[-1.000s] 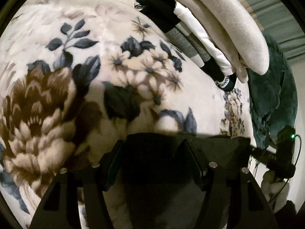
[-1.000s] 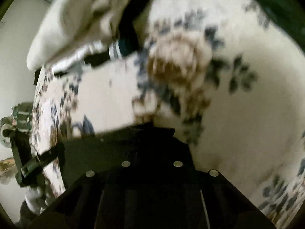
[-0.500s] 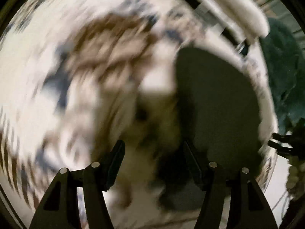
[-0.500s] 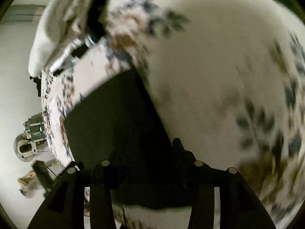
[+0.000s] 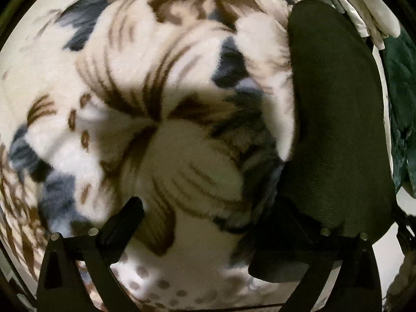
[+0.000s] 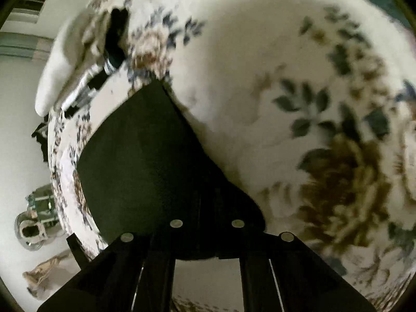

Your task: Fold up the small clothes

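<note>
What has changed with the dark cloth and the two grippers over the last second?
The left gripper has just opened wide and let go of the dark cloth, which now lies to its right on the flowered blanket. The right gripper has just closed on the cloth's near edge. Both views slid across the blanket. The pile of folded clothes at the far edge stayed put.

Dim, warm light, soft shadows, motion blur throughout, and heavy fisheye bending with black corners.

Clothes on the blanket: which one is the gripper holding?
The dark green garment, lying alone on the floral blanket; the right gripper pinches its near edge. The other clothes sit stacked far away.
</note>
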